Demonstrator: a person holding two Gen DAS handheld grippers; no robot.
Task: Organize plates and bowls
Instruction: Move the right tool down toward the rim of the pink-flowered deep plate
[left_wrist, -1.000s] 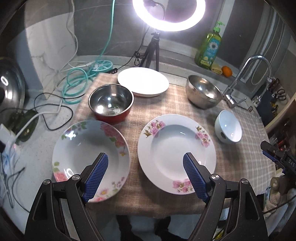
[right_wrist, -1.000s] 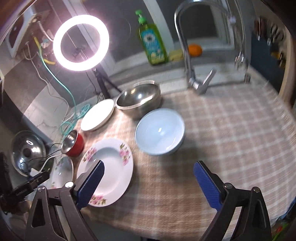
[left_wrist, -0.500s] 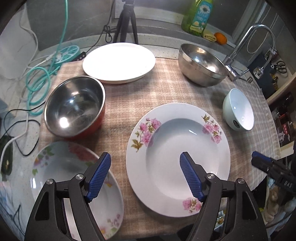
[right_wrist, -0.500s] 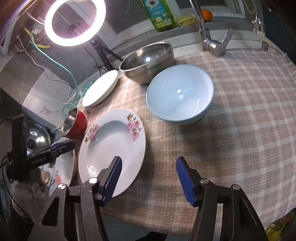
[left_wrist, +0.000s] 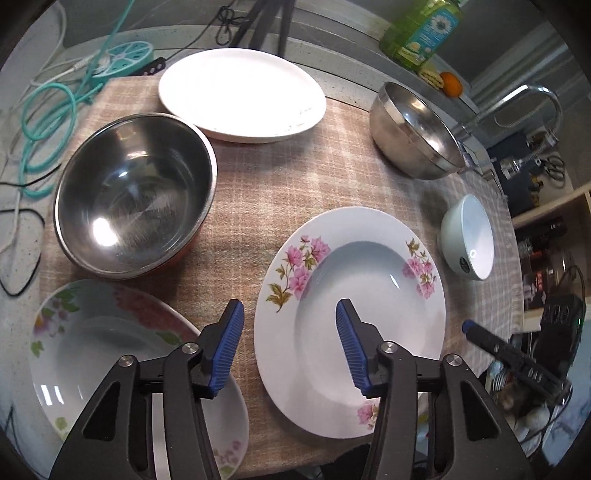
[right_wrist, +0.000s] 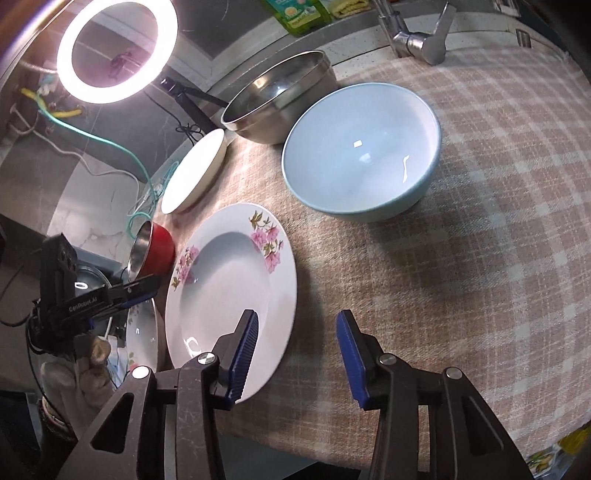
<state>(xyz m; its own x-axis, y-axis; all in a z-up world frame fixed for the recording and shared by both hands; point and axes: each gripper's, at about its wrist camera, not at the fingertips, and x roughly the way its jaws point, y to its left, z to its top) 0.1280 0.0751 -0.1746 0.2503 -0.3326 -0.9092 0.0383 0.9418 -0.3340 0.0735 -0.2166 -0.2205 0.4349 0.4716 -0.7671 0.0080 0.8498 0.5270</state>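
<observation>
A deep white plate with pink flowers (left_wrist: 369, 295) lies on the checked cloth near the table's front edge. My left gripper (left_wrist: 290, 343) hangs over the plate's left rim, one pad outside the rim and one over the well. Its jaws are closing and neither pad presses on the plate. From the other side, my right gripper (right_wrist: 297, 350) straddles the same plate (right_wrist: 229, 280) at its right rim. Its jaws are closing too, with a gap still showing at the pads. A second flowered plate (left_wrist: 110, 350) sits at the lower left.
A steel bowl with a red outside (left_wrist: 136, 195), a plain white plate (left_wrist: 240, 92), a large steel bowl (left_wrist: 413, 133) and a pale blue bowl (right_wrist: 362, 151) stand on the cloth (right_wrist: 461, 240). Cables (left_wrist: 48, 122) lie left; ring light (right_wrist: 114, 48) and faucet (right_wrist: 417, 40) stand behind.
Both grippers have sunk toward the pink-flowered plate and their jaws have narrowed. The left one shifted right, from between the two flowered plates to this plate's left rim.
</observation>
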